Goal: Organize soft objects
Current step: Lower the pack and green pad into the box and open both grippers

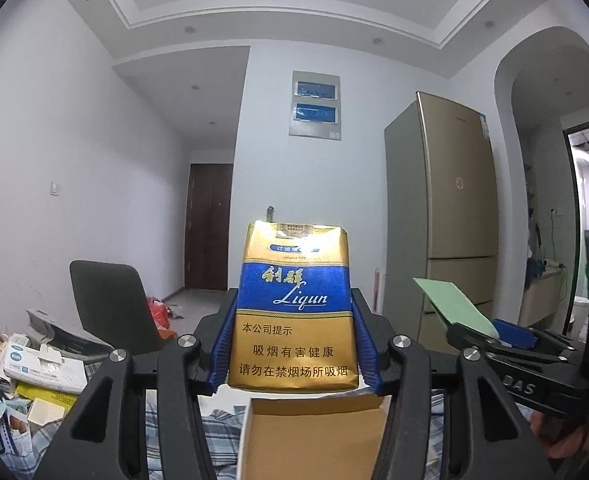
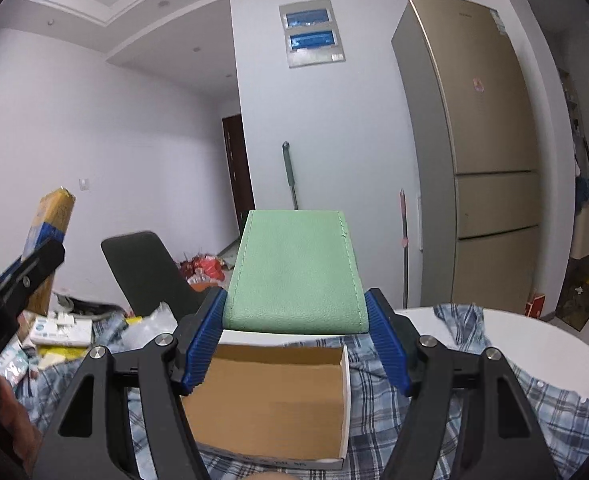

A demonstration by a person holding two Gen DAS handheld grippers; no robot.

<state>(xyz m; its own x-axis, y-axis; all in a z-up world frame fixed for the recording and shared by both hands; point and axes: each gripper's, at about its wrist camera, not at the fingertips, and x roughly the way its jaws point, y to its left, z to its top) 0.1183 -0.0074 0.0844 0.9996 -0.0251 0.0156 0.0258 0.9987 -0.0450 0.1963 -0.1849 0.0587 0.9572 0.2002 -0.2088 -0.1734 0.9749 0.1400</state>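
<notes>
My left gripper [image 1: 292, 344] is shut on a gold and blue soft cigarette pack [image 1: 294, 308], held upright above an open cardboard box [image 1: 310, 440]. My right gripper [image 2: 296, 332] is shut on a light green leather pouch [image 2: 296, 272], held above the same box [image 2: 270, 400]. The box has a brown inside and white walls and lies on a blue plaid shirt [image 2: 474, 392]. In the left wrist view the right gripper [image 1: 510, 340] with the green pouch [image 1: 454, 304] is at the right. In the right wrist view the left gripper [image 2: 18, 280] with the pack [image 2: 50, 232] is at the left.
A pile of small boxes and packets [image 1: 34, 368] lies at the left on the table. A dark chair back [image 1: 110, 304] stands behind it. The white round table [image 2: 534, 344] shows at the right. A gold fridge [image 2: 486, 140] stands against the far wall.
</notes>
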